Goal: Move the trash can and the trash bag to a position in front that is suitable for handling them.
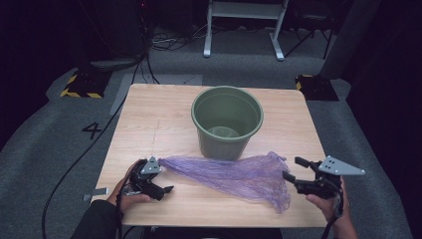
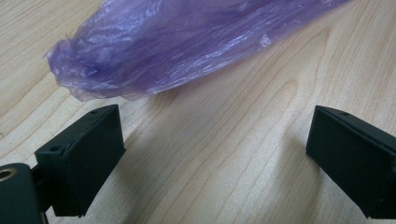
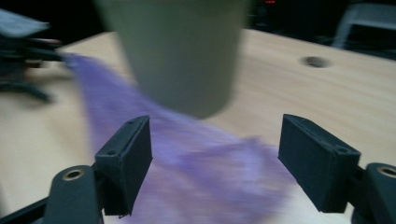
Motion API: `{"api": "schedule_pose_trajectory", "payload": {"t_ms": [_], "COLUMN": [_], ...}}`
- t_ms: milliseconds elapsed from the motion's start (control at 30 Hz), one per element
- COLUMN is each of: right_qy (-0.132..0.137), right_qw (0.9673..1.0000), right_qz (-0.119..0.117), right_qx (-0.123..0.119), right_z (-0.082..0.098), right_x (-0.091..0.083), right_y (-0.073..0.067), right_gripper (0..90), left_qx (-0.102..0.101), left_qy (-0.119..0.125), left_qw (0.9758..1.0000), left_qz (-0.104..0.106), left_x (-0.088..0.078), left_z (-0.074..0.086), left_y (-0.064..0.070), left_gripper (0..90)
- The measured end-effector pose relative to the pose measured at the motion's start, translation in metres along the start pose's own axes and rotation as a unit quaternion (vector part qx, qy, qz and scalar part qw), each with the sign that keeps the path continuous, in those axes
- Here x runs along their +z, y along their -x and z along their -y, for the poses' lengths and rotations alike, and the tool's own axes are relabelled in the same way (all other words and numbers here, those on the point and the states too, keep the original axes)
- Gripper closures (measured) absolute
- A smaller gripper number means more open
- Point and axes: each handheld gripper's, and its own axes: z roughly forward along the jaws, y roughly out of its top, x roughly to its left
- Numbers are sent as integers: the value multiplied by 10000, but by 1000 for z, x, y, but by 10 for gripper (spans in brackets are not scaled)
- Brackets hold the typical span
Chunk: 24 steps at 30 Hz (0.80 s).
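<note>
A crumpled purple plastic bag (image 1: 234,174) lies flat on the wooden table (image 1: 159,114), in front of an upright green bucket (image 1: 224,144). My left gripper (image 1: 161,179) rests by the bag's left tip with its jaws wide apart. In the left gripper view the bag (image 2: 187,42) lies just beyond the left gripper (image 2: 215,144), with bare wood between the jaws. My right gripper (image 1: 292,168) is raised off the table at the bag's right end, open. The right gripper view is blurred: the bag (image 3: 210,172) spreads under the right gripper (image 3: 215,158), and the bucket (image 3: 182,56) stands behind.
The table's right edge is close to my right hand (image 1: 326,201). A small hole (image 3: 315,61) marks the tabletop past the bucket. On the grey floor are cables (image 1: 74,159), a white frame (image 1: 244,25) at the back and yellow-black striped bases (image 1: 82,87).
</note>
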Motion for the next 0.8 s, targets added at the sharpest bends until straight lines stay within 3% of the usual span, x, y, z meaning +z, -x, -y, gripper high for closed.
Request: {"api": "schedule_pose_trajectory", "payload": {"t_ms": [33,100,133,200,267,500,600,800], "right_qy": [-215,-510,-663,-817,-1035,-1318,-1374,-1485], "right_qw": [9995,9976,9964,9952,9930,9901,9895,9865], "right_qz": [-190,-349,-294,-395,-316,77,164,624], "right_qx": [-128,-309,-432,-371,-473,-467,-418,-293], "right_z": [7,15,20,30,37,53,54,55], "right_x": [10,21,26,36,45,62,65,75], "right_y": [-15,-24,-27,-26,-25,-3,5,32], "right_gripper": [285,339,374,449,509,727,774,798], "left_qx": [5,20,22,23,5,-138,-142,-144], "left_qy": [-6,-3,9,7,3,8,1,-32], "left_qw": [10000,10000,10000,10000,10000,9998,9998,9998], "left_qz": [-3,3,13,13,-9,-136,-165,-157], "left_x": [0,-1,-2,-4,-7,-16,-16,-13], "left_z": [0,1,2,5,8,17,17,13], "left_y": [0,-1,-1,-3,-6,-16,-17,-16], "left_gripper": [40,40,40,40,40,39,38,17]}}
